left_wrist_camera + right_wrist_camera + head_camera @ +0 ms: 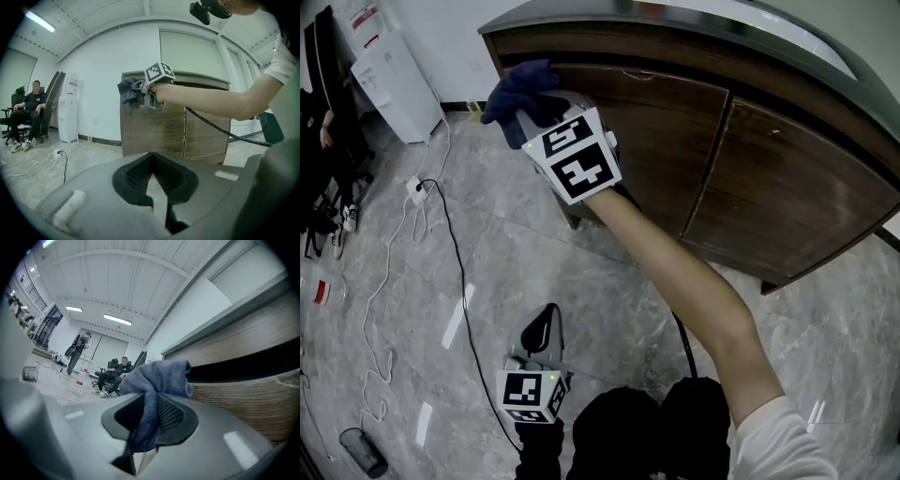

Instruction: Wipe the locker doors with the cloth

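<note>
At eleven o'clock in the head view, the right gripper clamps the blue cloth by the left door, near its top corner. Wiping seems just starting: next, press on and sweep across. At six, the left gripper hangs closed, empty.

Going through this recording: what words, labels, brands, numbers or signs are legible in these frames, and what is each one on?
No text here can be read.
Red labels on the white water dispenser: too small and blurred to read.
Upper marker cube beside the cloth, and lower marker cube: black-and-white square patterns only, no words.
Locker doors: no lettering visible.
</note>
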Demonstrator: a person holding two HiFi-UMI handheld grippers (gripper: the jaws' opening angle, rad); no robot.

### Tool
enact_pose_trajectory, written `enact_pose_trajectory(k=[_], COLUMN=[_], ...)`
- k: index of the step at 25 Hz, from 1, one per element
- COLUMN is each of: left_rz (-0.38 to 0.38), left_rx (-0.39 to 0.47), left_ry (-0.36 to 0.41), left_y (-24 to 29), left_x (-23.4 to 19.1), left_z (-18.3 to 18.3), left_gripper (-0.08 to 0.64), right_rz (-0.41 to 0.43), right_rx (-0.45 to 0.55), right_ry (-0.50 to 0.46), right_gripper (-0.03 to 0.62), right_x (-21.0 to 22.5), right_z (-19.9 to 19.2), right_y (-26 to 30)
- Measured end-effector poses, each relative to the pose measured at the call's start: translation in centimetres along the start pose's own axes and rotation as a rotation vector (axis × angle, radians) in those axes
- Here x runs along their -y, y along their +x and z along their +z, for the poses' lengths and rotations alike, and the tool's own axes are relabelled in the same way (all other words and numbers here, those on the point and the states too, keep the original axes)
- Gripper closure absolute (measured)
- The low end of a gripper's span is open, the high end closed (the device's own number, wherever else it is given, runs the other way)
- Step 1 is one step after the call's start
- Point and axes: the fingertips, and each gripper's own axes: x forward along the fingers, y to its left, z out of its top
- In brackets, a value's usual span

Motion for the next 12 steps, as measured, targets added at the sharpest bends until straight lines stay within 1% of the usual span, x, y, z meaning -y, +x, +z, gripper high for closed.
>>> enact_pose_trajectory(k=[3, 7, 9, 12], left_rz=[0.011, 0.051, 0.074, 0.086], left_rx=[0.014, 0.000, -0.007, -0.024], left_ry=[0.014, 0.011, 0.010, 0.029], left_y=[-0.1, -1.5, -2.7, -4.9], left_x=[1.0, 2.5, 3.4, 4.8], left_z=[1.7, 5.0, 8.0, 14.2], left_gripper=[0.560, 0.560, 0.560, 0.560], right_rz=[0.033, 0.059, 0.071, 0.079], right_rx=[0.009, 0.000, -0.023, -0.060], right_ry=[0.002, 0.022, 0.040, 0.076], right_gripper=[0.509, 0.509, 0.509, 0.509], right_x=[-0.5, 0.3, 0.8, 1.5], right_z=[0.4, 1.3, 2.0, 3.6], right_y=[-3.1, -8.6, -11.7, -17.4])
